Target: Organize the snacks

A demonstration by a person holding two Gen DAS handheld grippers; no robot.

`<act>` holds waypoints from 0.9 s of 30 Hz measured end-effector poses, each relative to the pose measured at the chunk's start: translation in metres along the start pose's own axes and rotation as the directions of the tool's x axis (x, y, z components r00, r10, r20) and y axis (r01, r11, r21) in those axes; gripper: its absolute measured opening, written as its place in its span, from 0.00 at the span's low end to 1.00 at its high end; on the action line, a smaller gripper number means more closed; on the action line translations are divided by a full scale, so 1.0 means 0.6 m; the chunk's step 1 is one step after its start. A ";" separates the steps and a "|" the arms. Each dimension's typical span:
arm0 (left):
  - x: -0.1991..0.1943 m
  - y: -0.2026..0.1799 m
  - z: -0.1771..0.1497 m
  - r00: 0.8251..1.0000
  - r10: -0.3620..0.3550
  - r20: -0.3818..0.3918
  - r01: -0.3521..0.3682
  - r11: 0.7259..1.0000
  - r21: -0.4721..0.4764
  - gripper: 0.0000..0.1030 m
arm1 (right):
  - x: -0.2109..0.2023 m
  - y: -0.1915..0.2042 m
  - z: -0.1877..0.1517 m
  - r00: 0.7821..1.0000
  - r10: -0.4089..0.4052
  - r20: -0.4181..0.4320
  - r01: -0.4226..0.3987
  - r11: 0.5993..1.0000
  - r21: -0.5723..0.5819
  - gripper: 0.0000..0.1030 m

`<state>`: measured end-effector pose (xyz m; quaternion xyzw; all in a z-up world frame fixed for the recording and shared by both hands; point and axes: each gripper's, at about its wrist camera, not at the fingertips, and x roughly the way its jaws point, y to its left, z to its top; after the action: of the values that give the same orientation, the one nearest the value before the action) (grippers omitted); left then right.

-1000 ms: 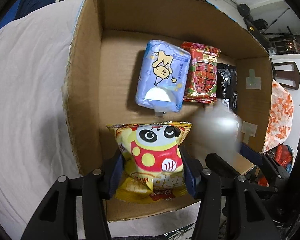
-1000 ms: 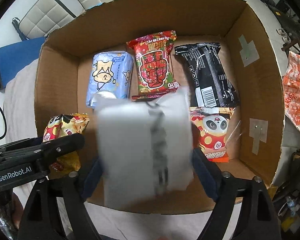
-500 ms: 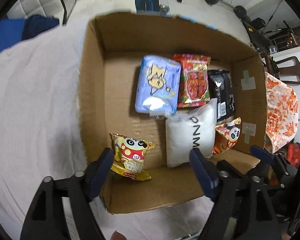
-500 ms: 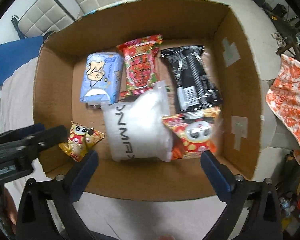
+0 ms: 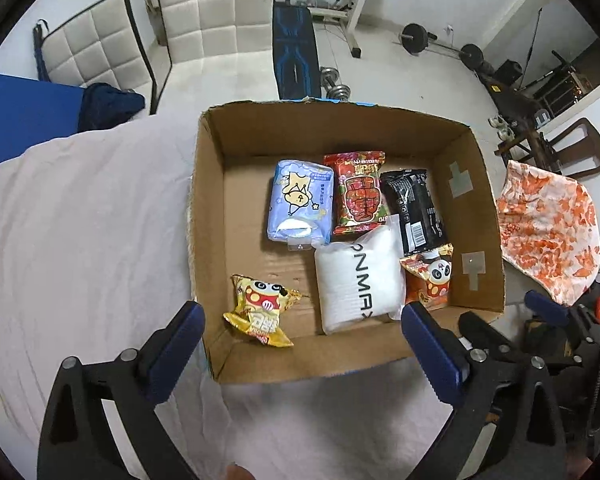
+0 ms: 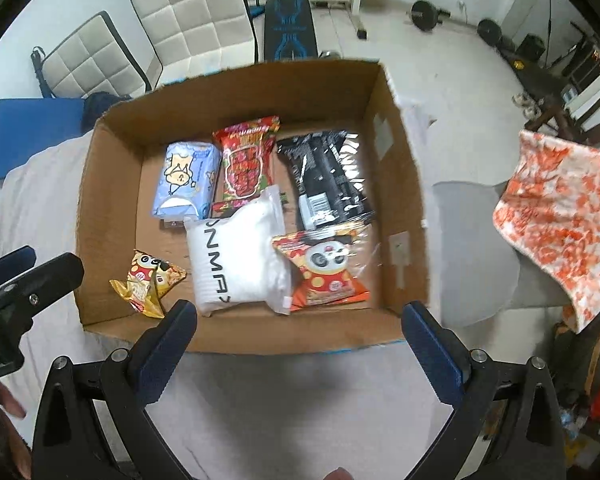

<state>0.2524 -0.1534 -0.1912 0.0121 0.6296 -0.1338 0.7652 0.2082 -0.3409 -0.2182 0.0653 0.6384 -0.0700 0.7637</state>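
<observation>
An open cardboard box (image 5: 208, 216) holds several snack packs. A yellow panda bag (image 5: 260, 310) lies in its near left corner, with a white pack (image 5: 358, 280) and an orange panda bag (image 5: 430, 280) beside it. Behind them lie a blue pack (image 5: 300, 204), a red pack (image 5: 360, 194) and a black pack (image 5: 416, 208). My left gripper (image 5: 302, 314) hangs above the box's near edge; its jaws are opening with nothing between them. My right gripper (image 6: 299, 311) stands open and empty above the near wall of the box (image 6: 112, 184), over the white pack (image 6: 236, 256).
The box rests on a pale cloth-covered surface (image 5: 80, 240). An orange-patterned cloth (image 5: 548, 232) hangs to the right. Two padded white chairs (image 5: 216, 8), a blue mat (image 5: 24, 120) and gym weights (image 5: 416, 36) stand behind.
The left gripper let go of the yellow panda bag and the right one let go of the white pack; both packs now lie in the box. Both grippers opened wide and rose away.
</observation>
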 end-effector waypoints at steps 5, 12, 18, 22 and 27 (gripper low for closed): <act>-0.025 -0.013 -0.025 0.999 0.023 0.043 -0.023 1.000 -0.021 0.98 | -0.034 -0.016 -0.016 0.999 0.006 0.039 -0.006 1.000 -0.010 1.00; -0.057 -0.031 -0.055 0.995 0.035 0.092 -0.032 0.999 -0.036 0.98 | -0.075 -0.030 -0.042 0.996 0.016 0.082 -0.015 1.000 -0.020 1.00; -0.096 -0.045 -0.076 0.991 0.029 0.134 -0.025 0.999 -0.026 0.98 | -0.114 -0.040 -0.064 0.993 0.040 0.110 -0.040 0.999 -0.001 1.00; -0.145 -0.051 -0.099 0.985 0.009 0.173 -0.007 1.000 -0.015 0.98 | -0.157 -0.042 -0.084 0.988 0.045 0.148 -0.048 0.999 0.013 1.00; -0.237 -0.068 -0.146 0.969 0.016 0.248 -0.018 1.000 0.005 0.98 | -0.242 -0.042 -0.126 0.977 0.055 0.205 -0.060 0.998 0.020 1.00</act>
<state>0.1350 -0.1495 -0.0657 0.0035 0.5282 -0.1298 0.8391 0.1049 -0.3479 -0.0890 0.0860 0.5535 -0.0623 0.8260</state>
